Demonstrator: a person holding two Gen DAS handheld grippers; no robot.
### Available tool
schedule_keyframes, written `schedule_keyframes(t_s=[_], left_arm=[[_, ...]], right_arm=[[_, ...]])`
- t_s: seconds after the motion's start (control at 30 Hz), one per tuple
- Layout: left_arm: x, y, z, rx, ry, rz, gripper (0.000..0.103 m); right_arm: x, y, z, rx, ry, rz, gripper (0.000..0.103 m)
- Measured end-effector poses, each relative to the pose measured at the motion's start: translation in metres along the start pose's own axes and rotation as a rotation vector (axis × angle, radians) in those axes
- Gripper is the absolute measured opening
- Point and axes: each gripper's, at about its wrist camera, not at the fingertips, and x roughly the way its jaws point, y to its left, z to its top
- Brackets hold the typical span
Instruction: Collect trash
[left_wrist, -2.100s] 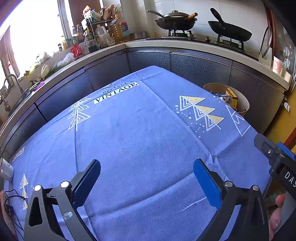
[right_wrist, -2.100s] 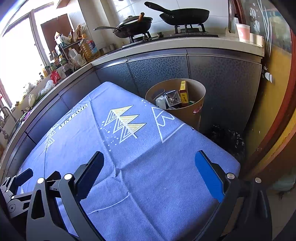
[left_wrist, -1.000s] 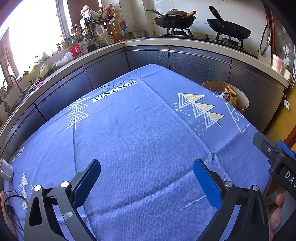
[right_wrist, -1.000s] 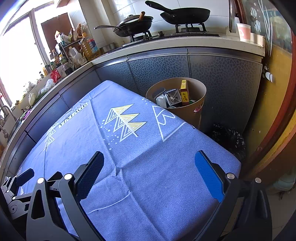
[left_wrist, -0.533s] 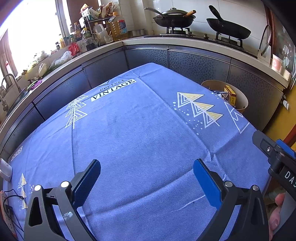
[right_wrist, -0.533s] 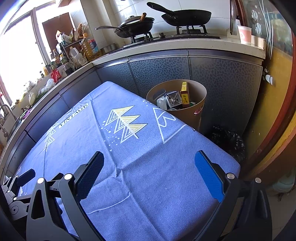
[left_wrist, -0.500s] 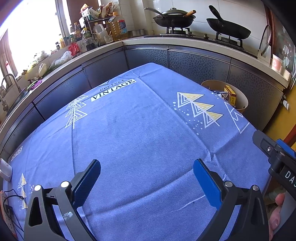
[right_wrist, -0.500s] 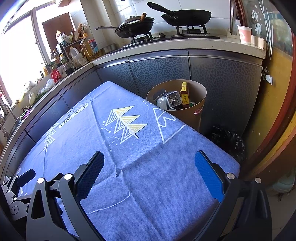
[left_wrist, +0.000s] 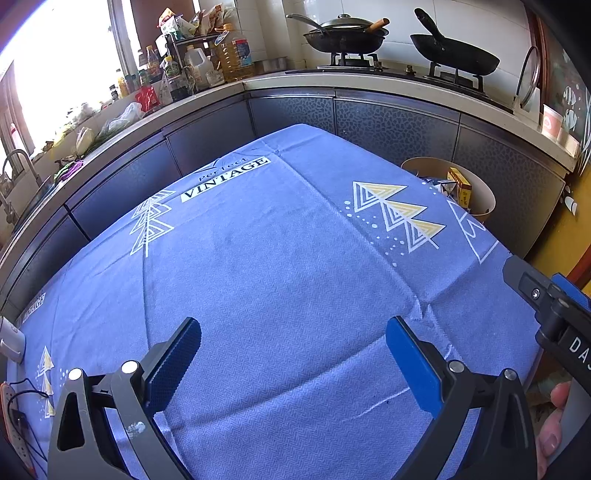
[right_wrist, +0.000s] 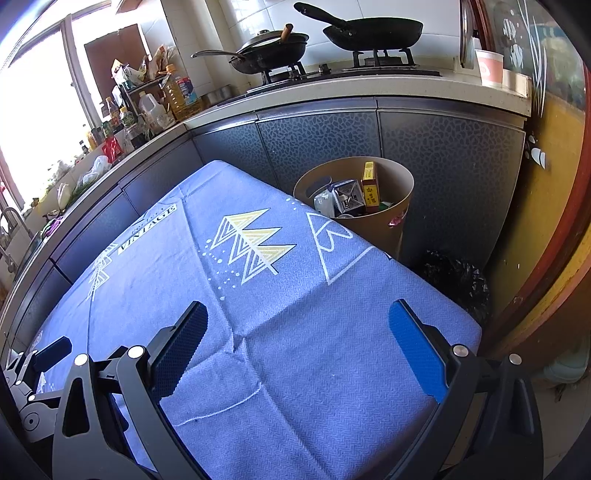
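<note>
A tan round trash bin (right_wrist: 391, 206) stands on the floor past the table's far right corner, against the dark cabinets. It holds a yellow-red box (right_wrist: 370, 182), a silver carton and other trash. It also shows in the left wrist view (left_wrist: 480, 188). My left gripper (left_wrist: 293, 354) is open and empty above the blue tablecloth (left_wrist: 277, 266). My right gripper (right_wrist: 297, 339) is open and empty above the cloth's right part (right_wrist: 295, 314). No loose trash shows on the cloth.
Dark cabinets (left_wrist: 388, 125) and a counter with two black pans (right_wrist: 369, 33) curve behind the table. Bottles (left_wrist: 229, 55) crowd the counter's left. A black bag (right_wrist: 454, 280) lies on the floor by the bin. A power strip and cable (left_wrist: 14, 406) sit at the table's left edge.
Both views have shifted only slightly. Both grippers stay open and empty.
</note>
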Motion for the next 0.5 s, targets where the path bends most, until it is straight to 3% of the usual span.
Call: schedule_keyframes(t_s=[0.5], left_arm=[[0.0011,-0.0019,-0.0023,0.005,0.005,0.003,0.100]], right_arm=[[0.0038,-0.0009,-0.0026,0.005,0.007,0.004,0.097]])
